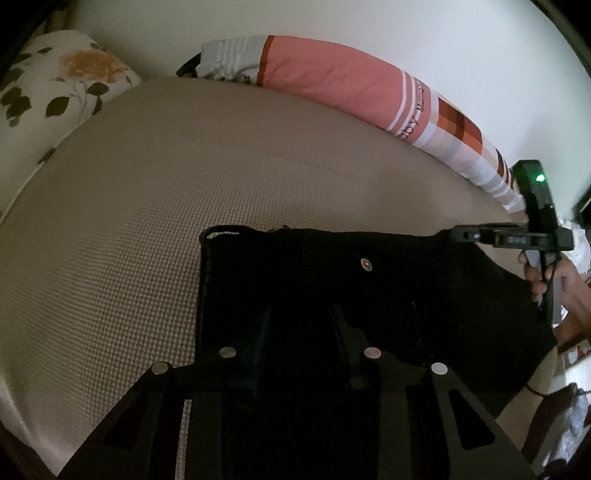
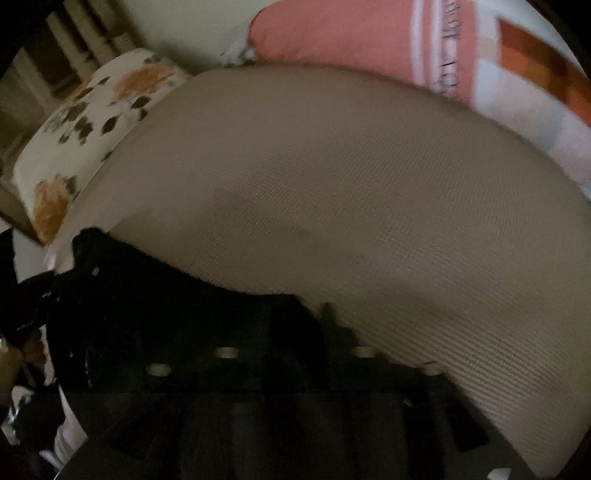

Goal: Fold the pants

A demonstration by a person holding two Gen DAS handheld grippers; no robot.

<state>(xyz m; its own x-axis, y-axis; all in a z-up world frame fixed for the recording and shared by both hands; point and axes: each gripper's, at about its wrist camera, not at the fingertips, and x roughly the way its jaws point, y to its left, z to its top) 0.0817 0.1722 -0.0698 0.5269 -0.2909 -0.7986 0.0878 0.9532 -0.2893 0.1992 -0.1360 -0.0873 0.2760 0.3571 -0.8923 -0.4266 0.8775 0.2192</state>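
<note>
1. The black pants [image 1: 332, 280] lie on the tan bed mat [image 1: 147, 221], at its near side, with one side edge straight and a small loop at the far corner.

2. The left tool [image 1: 301, 332] is down over the dark cloth. Its jaws are partly closed, but black fingers on black fabric hide whether they pinch anything — I cannot tell.

3. The right tool [image 2: 295, 332] sits at the far end of the pants, by their edge. That view is blurred and dark, so its grip cannot be told either. In the left view its body shows at the pants' far corner [image 1: 480, 234], with a hand [image 1: 550, 280] on the handle.

4. Risk: a tool may catch only the top layer, or nothing. The fold would then drag crooked or bunch up.

5. Risk: if one end lifts before the other, the cloth could twist and the straight edge would be lost.

6. Risk: the pants lie near the bed's near edge, so a slack end might slide off.

7. Room: a wide bare stretch of mat opens beyond the pants — good space for folding away from the person.

8. Limits: the floral pillow [image 1: 55, 92] marks one far corner, and the pink striped pillow [image 1: 351, 81] runs along the back by the wall [image 1: 406, 29]. Both are well apart from the pants.
</note>
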